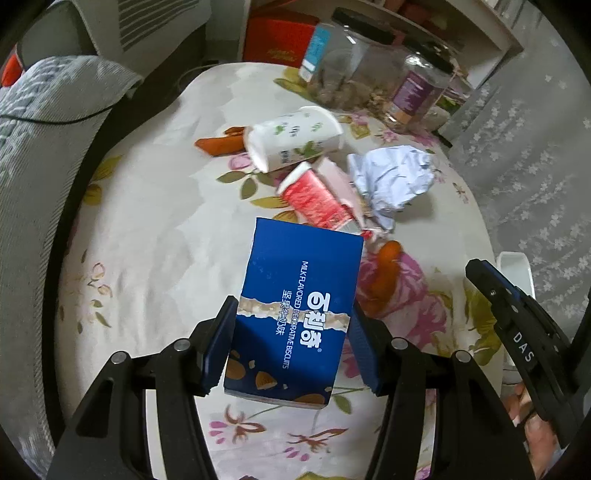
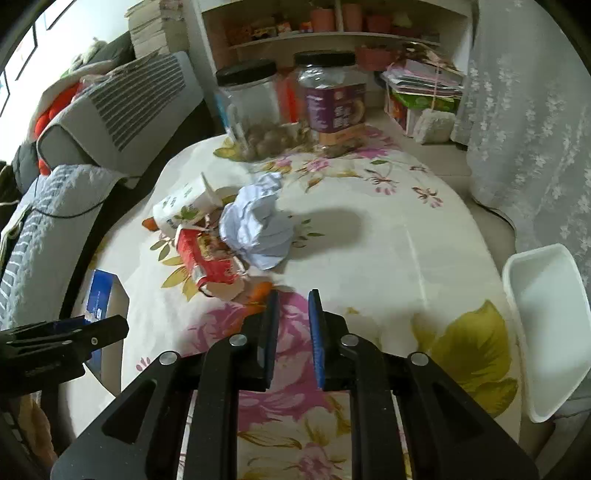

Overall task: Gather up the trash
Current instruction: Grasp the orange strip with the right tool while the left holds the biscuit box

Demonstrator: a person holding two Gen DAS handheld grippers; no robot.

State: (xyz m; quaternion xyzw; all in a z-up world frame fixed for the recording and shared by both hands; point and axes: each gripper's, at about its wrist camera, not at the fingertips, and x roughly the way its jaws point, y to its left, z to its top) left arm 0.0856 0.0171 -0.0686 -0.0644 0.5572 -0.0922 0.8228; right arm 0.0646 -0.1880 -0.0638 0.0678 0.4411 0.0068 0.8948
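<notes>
My left gripper (image 1: 291, 310) is shut on a blue biscuit box (image 1: 299, 295) and holds it above the floral tablecloth (image 1: 147, 221); the box also shows in the right wrist view (image 2: 101, 295). Beyond it lie a white paper cup (image 1: 295, 138) on its side, a red carton (image 1: 317, 195), a crumpled paper ball (image 1: 391, 177) and orange peel (image 1: 388, 266). My right gripper (image 2: 293, 295) is empty, its jaws a narrow gap apart, just right of the orange peel (image 2: 260, 291), with the red carton (image 2: 207, 258), paper ball (image 2: 258, 229) and cup (image 2: 184, 206) ahead.
A white bin (image 2: 546, 332) stands off the table's right edge. Two black-lidded jars (image 2: 332, 99) stand at the table's far end, shelves (image 2: 332, 33) behind. A grey sofa (image 2: 55, 206) runs along the left. A lace curtain (image 2: 535, 110) hangs at the right.
</notes>
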